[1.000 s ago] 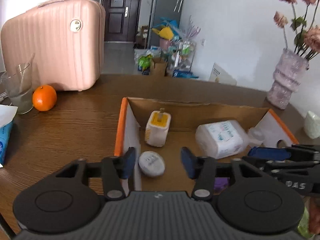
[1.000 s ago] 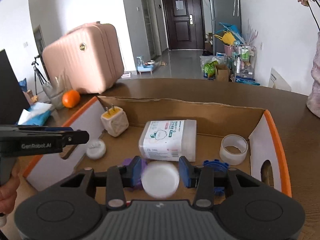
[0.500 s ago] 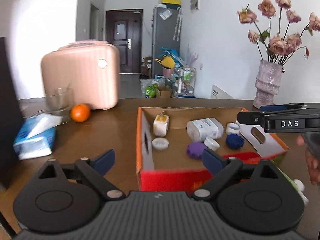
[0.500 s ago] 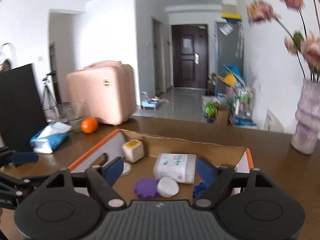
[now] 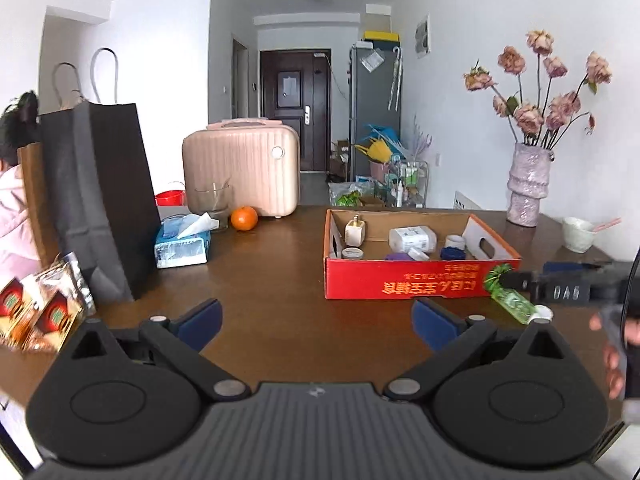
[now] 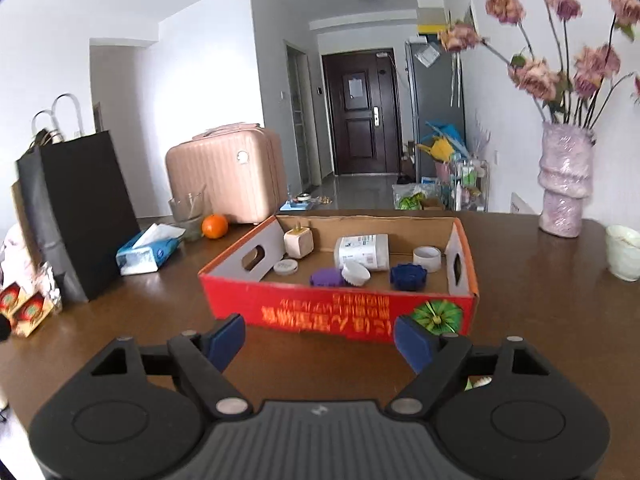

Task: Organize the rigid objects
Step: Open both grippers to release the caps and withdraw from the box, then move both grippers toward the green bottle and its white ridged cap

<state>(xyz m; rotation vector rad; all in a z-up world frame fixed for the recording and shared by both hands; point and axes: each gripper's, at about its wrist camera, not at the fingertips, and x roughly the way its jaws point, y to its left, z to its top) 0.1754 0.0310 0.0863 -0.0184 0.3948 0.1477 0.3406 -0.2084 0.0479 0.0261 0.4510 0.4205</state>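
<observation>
A red cardboard box (image 6: 340, 312) stands on the brown table (image 5: 280, 280). In it are a cream plug (image 6: 299, 242), a white bottle on its side (image 6: 362, 250), a tape roll (image 6: 427, 258), a round white tin (image 6: 285, 267), and purple (image 6: 326, 278), white (image 6: 356, 273) and blue (image 6: 408, 276) lids. A green bottle (image 5: 514, 300) lies on the table by the box's front right corner. My left gripper (image 5: 316, 316) hangs well back from the box, its jaws opening, nothing between them. My right gripper (image 6: 320, 332) is just short of the box front, jaws also opening and empty.
A black paper bag (image 5: 100, 200), snack packs (image 5: 36, 312) and a tissue pack (image 5: 184, 244) stand at the left. Behind them are a glass (image 5: 212, 200), an orange (image 5: 244, 218) and a pink case (image 5: 240, 168). A vase (image 5: 528, 184) and a bowl (image 5: 576, 234) are at the right.
Both grippers have drawn back out of the box and opened wide. The round white tin and the white lid that were between their fingers now lie in the box.
</observation>
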